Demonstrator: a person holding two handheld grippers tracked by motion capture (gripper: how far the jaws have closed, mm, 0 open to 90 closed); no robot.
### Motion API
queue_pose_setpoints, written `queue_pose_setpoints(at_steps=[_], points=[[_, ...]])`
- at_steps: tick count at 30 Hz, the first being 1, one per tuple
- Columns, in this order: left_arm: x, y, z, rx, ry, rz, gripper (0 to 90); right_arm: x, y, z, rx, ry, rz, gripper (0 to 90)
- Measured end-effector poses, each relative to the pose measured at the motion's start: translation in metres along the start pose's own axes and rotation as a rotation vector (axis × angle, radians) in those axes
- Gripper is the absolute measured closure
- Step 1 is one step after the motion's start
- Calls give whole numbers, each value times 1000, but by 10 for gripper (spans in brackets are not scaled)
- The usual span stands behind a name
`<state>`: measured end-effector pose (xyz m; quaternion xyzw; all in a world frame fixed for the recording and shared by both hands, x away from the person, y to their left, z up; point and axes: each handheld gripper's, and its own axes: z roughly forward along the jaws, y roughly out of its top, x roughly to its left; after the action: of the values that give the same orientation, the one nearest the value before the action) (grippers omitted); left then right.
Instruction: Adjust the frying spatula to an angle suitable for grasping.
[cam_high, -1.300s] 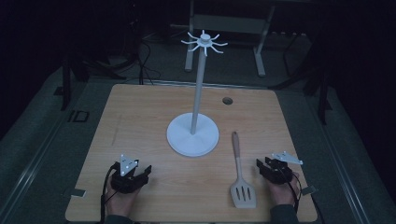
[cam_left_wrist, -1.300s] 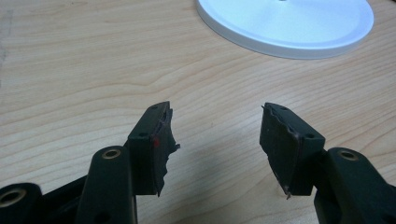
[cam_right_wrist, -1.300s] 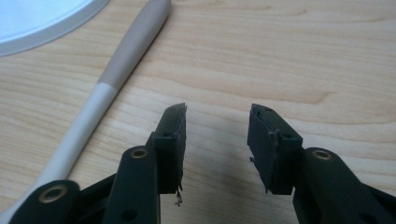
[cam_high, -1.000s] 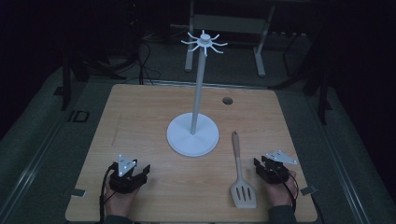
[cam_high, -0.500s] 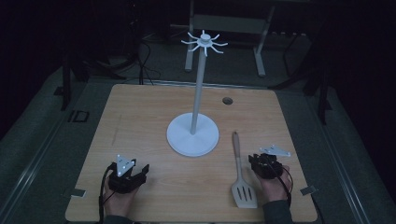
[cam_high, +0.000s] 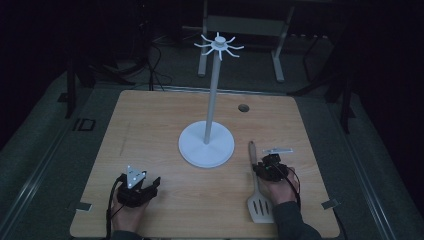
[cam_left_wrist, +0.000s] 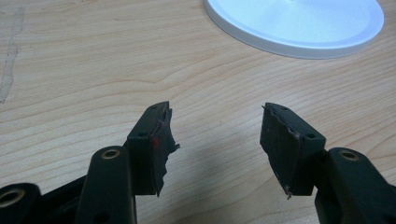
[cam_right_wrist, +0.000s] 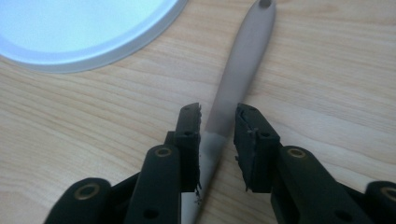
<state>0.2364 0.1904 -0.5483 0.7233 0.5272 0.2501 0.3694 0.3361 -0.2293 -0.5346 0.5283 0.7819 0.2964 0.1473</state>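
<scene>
Spatula (cam_high: 257, 187) flat on table (cam_high: 150, 130), right of stand base (cam_high: 206, 144), slotted head toward person, handle (cam_right_wrist: 243, 60) pointing away. Looks light, stiff, smooth plastic; probably slippery, best pinched mid-handle. Right gripper (cam_right_wrist: 218, 122) straddling handle, nearly closed, slight gap on one side, no firm pinch yet. Left gripper (cam_left_wrist: 215, 135) spread wide, empty, resting near front-left edge, well apart from spatula.
</scene>
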Motion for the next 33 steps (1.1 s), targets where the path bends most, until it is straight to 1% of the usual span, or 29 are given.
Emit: queue_pose_setpoints(at_steps=[3, 4, 6, 8, 9, 14, 17, 19, 21, 23, 24, 25, 26, 28, 29, 31, 32, 33], points=[[1, 0, 0, 4, -1, -2, 435, 4, 2, 8, 27, -5, 2, 674], [1, 0, 0, 4, 0, -2, 435, 5, 2, 10, 34, -22, 0, 673], [0, 0, 0, 4, 0, -1, 435, 5, 3, 13, 47, -38, 0, 679], [0, 0, 1, 6, 0, -1, 435, 5, 2, 17, 74, -58, -13, 663], [0, 0, 0, 6, 0, -1, 435, 5, 1, 17, 71, -62, -18, 664], [1, 0, 0, 3, 1, -2, 435, 5, 2, 17, 71, -62, -12, 700], [1, 0, 1, 8, 3, -6, 435, 7, 3, 17, 70, -52, -34, 727], [1, 0, 1, 9, 2, -5, 435, 10, 4, 15, 64, -55, -68, 737], [0, 0, 1, 6, 3, -6, 435, 12, 5, 13, 55, -46, -97, 747], [1, 0, 1, 6, 3, -8, 435, 15, 6, 10, 45, -41, -116, 753], [1, 0, 1, 6, 4, -8, 435, 16, 7, 9, 39, -22, -127, 754], [1, 0, 1, 8, 3, -6, 435, 18, 8, 7, 27, 13, -146, 756], [0, 0, 1, 11, 3, -5, 435, 20, 8, 7, 24, 31, -159, 758], [0, 0, 2, 12, 4, -2, 435, 25, 11, 7, 21, 48, -190, 762], [0, 0, 2, 14, 3, 2, 435, 29, 12, 7, 17, 67, -215, 764], [-1, 0, 2, 13, 3, 1, 435, 36, 15, 7, 13, 101, -246, 770], [-1, 0, 2, 14, 3, 2, 435, 38, 16, 7, 14, 111, -259, 773], [-1, 0, 3, 14, 2, 1, 435, 42, 17, 8, 17, 122, -285, 774]])
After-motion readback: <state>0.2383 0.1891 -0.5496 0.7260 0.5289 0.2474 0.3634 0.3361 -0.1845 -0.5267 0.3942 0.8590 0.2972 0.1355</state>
